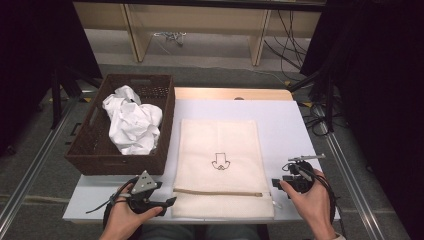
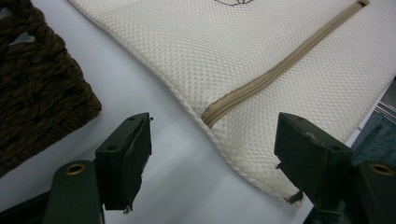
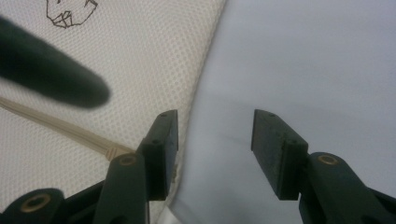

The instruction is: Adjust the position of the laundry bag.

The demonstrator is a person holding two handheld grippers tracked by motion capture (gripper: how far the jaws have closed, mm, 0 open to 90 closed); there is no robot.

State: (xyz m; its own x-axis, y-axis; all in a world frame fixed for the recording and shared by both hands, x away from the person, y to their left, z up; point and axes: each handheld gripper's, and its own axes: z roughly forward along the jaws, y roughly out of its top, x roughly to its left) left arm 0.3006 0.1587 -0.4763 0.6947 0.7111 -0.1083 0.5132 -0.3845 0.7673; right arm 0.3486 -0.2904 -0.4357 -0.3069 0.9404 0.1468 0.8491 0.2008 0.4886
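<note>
No readable text anywhere; only a small dark line-drawn emblem [image 1: 219, 162] printed mid-panel on the cream mesh bag [image 1: 220, 150]. Bag lying flat at centre of the white table [image 1: 285, 115], beige zipper [image 1: 217, 192] running across its near end.

Left gripper [image 1: 170, 201] at the bag's near-left corner, jaws wide apart, nothing between them, low over the table. Left gripper view: zipper's end [image 2: 210, 116] and bag edge ahead between the jaws, no contact visible.

Right gripper [image 1: 276, 183] at the bag's right edge near the zipper, jaws spread wide, holding nothing. Right gripper view: one jaw over the bag's hem, other over bare table; touching or not, cannot tell.

High view adds brown wicker basket [image 1: 90, 150] left of bag, crumpled white cloth [image 1: 132, 122] inside.
</note>
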